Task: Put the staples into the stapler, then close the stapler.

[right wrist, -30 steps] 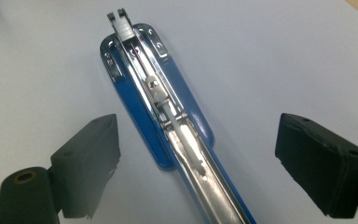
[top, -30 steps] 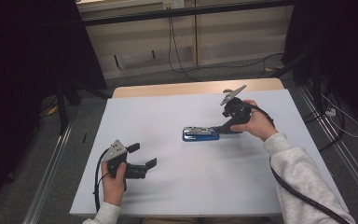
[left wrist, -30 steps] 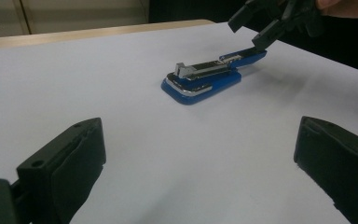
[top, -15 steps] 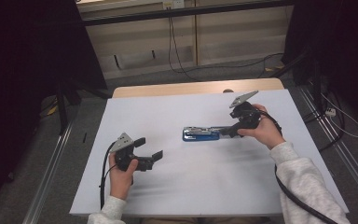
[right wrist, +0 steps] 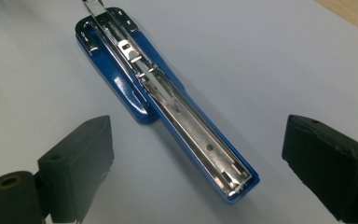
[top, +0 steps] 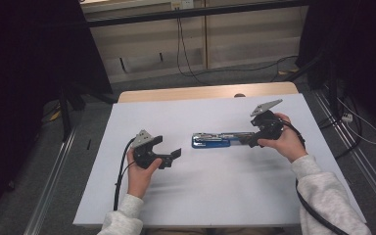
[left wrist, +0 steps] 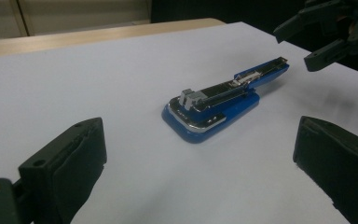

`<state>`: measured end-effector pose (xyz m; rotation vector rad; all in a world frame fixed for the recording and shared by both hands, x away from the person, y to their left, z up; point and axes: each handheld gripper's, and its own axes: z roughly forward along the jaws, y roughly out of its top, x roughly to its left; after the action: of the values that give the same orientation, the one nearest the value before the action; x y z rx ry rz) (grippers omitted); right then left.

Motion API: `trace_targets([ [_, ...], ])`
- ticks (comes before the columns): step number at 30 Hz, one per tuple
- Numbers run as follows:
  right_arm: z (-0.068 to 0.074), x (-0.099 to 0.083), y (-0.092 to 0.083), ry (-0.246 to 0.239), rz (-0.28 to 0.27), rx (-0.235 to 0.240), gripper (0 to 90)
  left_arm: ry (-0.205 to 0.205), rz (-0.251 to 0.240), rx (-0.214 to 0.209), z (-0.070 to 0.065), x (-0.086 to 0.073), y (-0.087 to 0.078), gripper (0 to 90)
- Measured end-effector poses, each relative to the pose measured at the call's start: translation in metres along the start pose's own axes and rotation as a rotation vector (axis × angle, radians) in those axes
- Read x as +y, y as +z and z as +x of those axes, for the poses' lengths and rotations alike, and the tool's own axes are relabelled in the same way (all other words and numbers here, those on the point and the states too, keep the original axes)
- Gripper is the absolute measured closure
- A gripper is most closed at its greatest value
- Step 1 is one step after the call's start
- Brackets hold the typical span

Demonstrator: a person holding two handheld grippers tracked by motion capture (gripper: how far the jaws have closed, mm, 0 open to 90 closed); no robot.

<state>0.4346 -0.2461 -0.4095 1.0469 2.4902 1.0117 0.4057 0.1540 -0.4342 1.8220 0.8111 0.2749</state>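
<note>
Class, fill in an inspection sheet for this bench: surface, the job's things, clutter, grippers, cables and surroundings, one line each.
Surface: white sheet over a wooden table, flat and bare apart from one item.
Job's things: blue stapler lying swung open at mid-table, its metal staple channel exposed.
Clutter: nothing seen.
Grippers: left gripper open, held apart from the stapler; right gripper open, jaws either side of the stapler's far end, not closed on it.
Cables: a black cable trails from the left gripper, another from the right; loose wires on the floor.
Surroundings: grey floor, pale wall panels behind, dark at both sides.
</note>
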Motion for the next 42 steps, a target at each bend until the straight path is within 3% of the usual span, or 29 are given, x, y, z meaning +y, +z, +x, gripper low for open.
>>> trace_targets([
  [7, -0.004, -0.009, -0.007, 0.04, -0.019, -0.015, 8.3, 0.002, 0.025, 0.018, -0.002, 0.005, 0.011, 3.3],
  [19, -0.006, -0.018, -0.01, 0.049, -0.025, -0.034, 8.4, -0.003, 0.035, 0.033, -0.001, 0.009, 0.022, 3.2],
  [23, -0.006, -0.02, -0.012, 0.051, -0.031, -0.046, 8.4, -0.011, 0.035, 0.067, 0.002, 0.009, 0.027, 3.6],
  [27, -0.008, -0.023, -0.013, 0.058, -0.027, -0.065, 8.8, -0.057, 0.029, 0.108, 0.01, 0.008, 0.03, 5.0],
  [28, -0.009, -0.024, -0.014, 0.064, -0.028, -0.067, 9.3, -0.066, 0.031, 0.128, 0.011, 0.008, 0.03, 7.3],
  [29, -0.01, -0.025, -0.014, 0.07, -0.021, -0.079, 11.1, -0.06, 0.036, 0.142, 0.013, 0.007, 0.032, 17.4],
  [30, -0.01, -0.026, -0.014, 0.073, -0.019, -0.082, 11.5, -0.05, 0.044, 0.16, 0.014, 0.007, 0.033, 21.3],
  [33, -0.012, -0.028, -0.014, 0.079, -0.021, -0.091, 17.0, -0.041, 0.049, 0.182, 0.015, 0.006, 0.035, 35.1],
  [35, -0.012, -0.029, -0.014, 0.077, -0.019, -0.097, 19.9, -0.056, 0.06, 0.195, 0.017, 0.006, 0.037, 37.5],
  [36, -0.012, -0.031, -0.015, 0.083, -0.012, -0.111, 24.8, -0.055, 0.066, 0.199, 0.018, 0.006, 0.039, 44.7],
  [37, -0.012, -0.031, -0.015, 0.083, -0.012, -0.111, 24.8, -0.046, 0.074, 0.208, 0.017, 0.007, 0.041, 44.7],
  [42, -0.016, -0.036, -0.02, 0.129, -0.013, -0.145, 32.7, -0.067, 0.091, 0.184, 0.016, 0.009, 0.052, 56.1],
])
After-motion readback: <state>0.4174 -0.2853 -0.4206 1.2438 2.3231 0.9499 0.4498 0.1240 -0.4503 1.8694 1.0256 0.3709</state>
